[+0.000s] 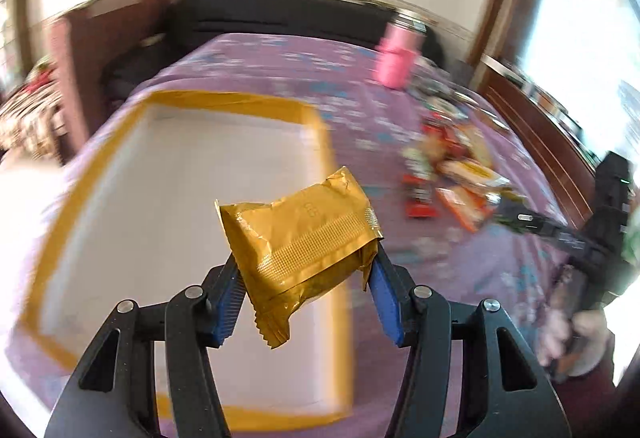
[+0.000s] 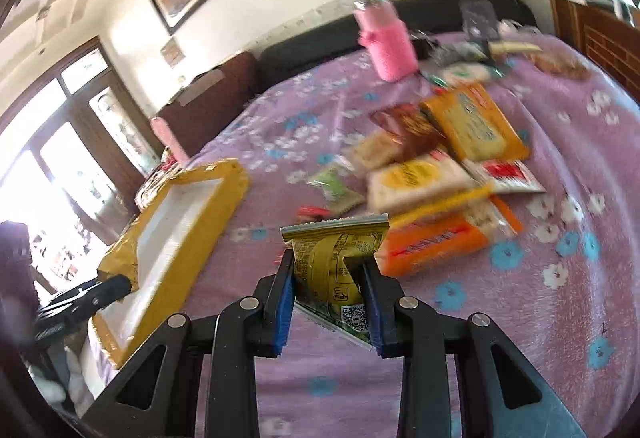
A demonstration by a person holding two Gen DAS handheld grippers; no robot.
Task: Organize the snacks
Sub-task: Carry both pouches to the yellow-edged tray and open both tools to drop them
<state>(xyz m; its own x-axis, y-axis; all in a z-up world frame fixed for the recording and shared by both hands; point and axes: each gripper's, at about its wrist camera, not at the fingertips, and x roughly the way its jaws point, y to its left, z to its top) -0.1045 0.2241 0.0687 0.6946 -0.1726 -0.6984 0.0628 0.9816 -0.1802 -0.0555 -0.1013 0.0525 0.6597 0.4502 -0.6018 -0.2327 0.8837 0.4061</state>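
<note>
Left gripper (image 1: 306, 270): clenched on a gold foil snack packet (image 1: 300, 238), both blue pads pressing its sides. The packet's long axis runs crosswise between the jaws, tilted so its right end rises up and away from the gripper while its left crimped end hangs down toward the gripper body. The gripper points forward and downward over a shallow box (image 1: 168, 198) with a white interior and yellow taped rim, which lies directly below and ahead of the fingers on a purple flowered cloth (image 1: 280, 70). To the right of the gripper, well apart, a blurred pile of snack packets (image 1: 452, 174) lies on the cloth; a pink bottle (image 1: 394, 58) stands beyond the pile. At the far right edge the other black gripper body and a hand (image 1: 588, 338) are visible.

Right gripper (image 2: 330, 278): clenched on a yellow-green snack packet (image 2: 336, 254), pads closed on its two sides. The packet stands upright, long axis pointing up and away from the gripper, its crimped seal topmost and a printed code near the jaw roots. The gripper points forward and downward. The box sits to its left; the left gripper's black tip holds gold foil at the box's near edge. The snack pile lies just ahead and to the right, the orange packet (image 2: 436, 242) nearest the fingers.
</note>
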